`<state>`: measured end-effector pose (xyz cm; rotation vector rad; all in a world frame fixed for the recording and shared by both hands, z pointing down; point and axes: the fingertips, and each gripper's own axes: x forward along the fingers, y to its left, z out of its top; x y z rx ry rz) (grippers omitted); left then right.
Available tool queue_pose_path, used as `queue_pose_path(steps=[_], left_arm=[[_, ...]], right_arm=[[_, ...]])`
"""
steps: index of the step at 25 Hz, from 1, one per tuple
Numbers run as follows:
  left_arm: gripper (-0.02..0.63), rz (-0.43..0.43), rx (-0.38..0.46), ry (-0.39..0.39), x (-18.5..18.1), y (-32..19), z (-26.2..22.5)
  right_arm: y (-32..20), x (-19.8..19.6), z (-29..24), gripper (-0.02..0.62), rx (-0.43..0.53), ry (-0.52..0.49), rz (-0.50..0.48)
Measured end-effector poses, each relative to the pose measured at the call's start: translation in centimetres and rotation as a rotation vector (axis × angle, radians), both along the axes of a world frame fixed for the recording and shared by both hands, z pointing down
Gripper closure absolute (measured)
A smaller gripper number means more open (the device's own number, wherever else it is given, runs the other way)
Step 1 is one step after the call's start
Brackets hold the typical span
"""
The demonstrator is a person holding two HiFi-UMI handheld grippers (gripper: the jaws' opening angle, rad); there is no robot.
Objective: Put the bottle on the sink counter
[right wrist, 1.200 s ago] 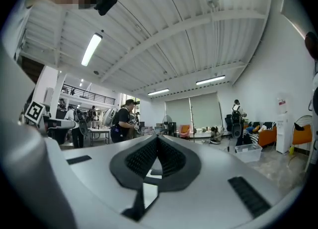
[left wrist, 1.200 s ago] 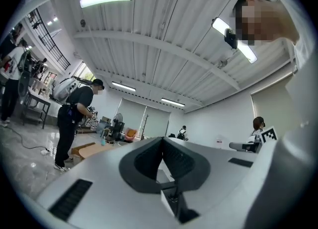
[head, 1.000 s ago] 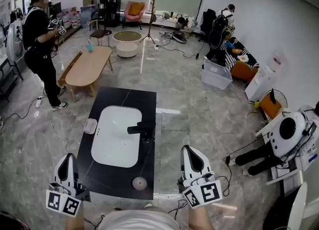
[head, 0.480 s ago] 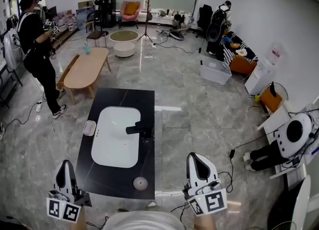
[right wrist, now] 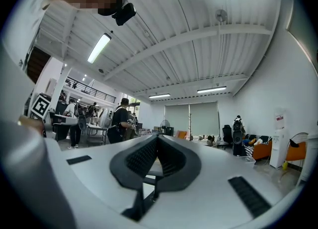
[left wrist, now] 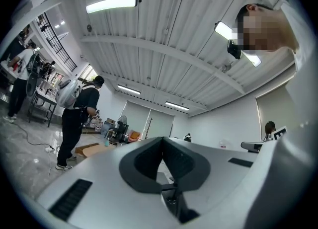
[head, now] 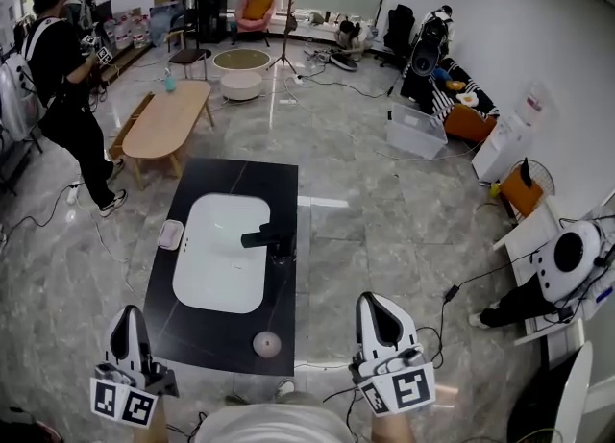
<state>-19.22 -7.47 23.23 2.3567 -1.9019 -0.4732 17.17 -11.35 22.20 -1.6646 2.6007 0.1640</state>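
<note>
The black sink counter [head: 248, 185] with a white basin [head: 219, 260] and a black faucet [head: 266, 236] stands on the floor ahead of me. A small teal bottle [head: 169, 83] stands far off on a wooden coffee table [head: 161, 126]. My left gripper [head: 125, 316] hangs by the counter's near left corner, shut and empty. My right gripper [head: 375, 303] hangs right of the counter over the floor, shut too, with nothing held. In the left gripper view the left gripper [left wrist: 162, 139] points up toward the ceiling. The right gripper [right wrist: 157, 136] does the same in its own view.
A soap dish [head: 170, 233] lies left of the basin and a round pale object [head: 266, 342] sits near the counter's front edge. A person [head: 60, 95] stands at the far left. A clear bin [head: 415, 134], cables and a white machine [head: 562, 260] stand to the right.
The head view has shifted a little, so the counter sits slightly lower left in the picture. Both grippers stay shut and low at the near side. The person at the left has stepped sideways.
</note>
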Motion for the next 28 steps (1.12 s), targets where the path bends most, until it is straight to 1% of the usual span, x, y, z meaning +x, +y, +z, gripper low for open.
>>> queue_pose_path(steps=[14, 18, 28], left_arm=[[0.592, 0.027, -0.002, 0.006, 0.7, 0.7, 0.7], [0.592, 0.033, -0.001, 0.008, 0.8, 0.8, 0.7], [0.592, 0.03, -0.012, 0.008, 0.8, 1.2, 1.5]], right_arm=[[1.4, -0.4, 0.7, 0.584, -0.012, 0.001, -0.013], [1.7, -0.7, 0.9, 0.585, -0.011, 0.015, -0.024], [2.3, -1.2, 1.8, 0.585, -0.021, 0.012, -0.036]])
